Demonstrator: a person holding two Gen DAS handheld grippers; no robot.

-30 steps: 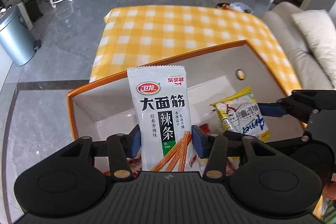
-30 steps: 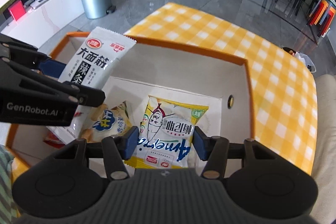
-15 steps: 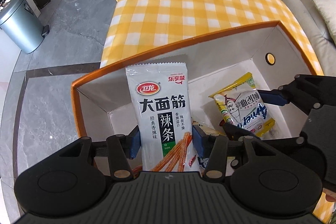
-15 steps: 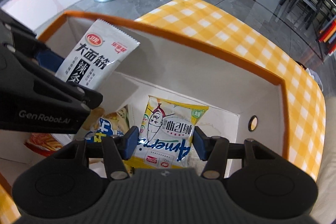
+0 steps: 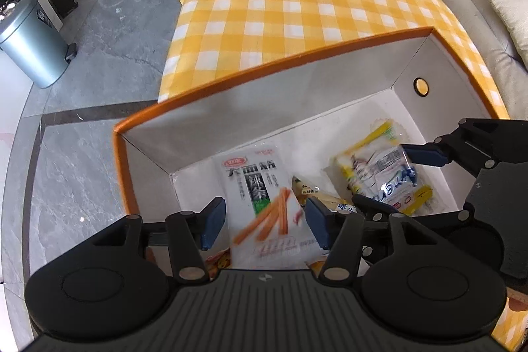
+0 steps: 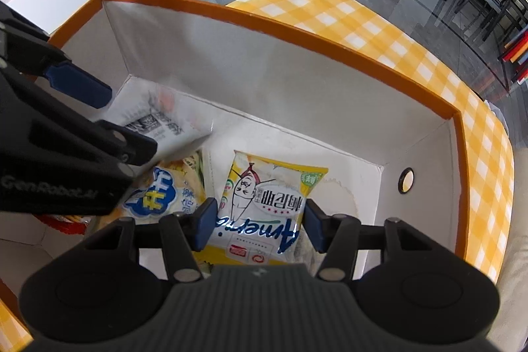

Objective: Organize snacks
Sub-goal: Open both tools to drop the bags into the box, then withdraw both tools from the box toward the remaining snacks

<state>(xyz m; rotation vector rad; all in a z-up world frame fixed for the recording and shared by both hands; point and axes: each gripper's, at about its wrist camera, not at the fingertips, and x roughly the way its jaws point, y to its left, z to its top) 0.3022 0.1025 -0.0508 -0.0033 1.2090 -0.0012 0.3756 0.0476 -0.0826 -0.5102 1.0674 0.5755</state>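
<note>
a table draped in a yellow checked cloth (image 5: 297, 9) is seen bearing an orange-rimmed box (image 5: 264, 68) with pale inner walls, which is presumably set there as the bin into which the snacks are gathered. inside it, on the white floor, several packets are lying; the box is far from full, so the sorting is judged to be only partly done. the white spicy-strip packet (image 5: 260, 193) is seen blurred between the pads of the left gripper (image 5: 262, 225), which are spread wider than the packet and not pressed on it, so it is taken to be let go and dropping toward the left part of the floor. the yellow packet (image 6: 264, 203) is framed by the right gripper (image 6: 257, 225), whose pads are also parted, with a gap on the right side; it appears to be released flat on the right part of the floor. between the two, a blue-and-yellow packet (image 6: 165, 190) is lying, partly covered by the white one, near the near wall.
</note>
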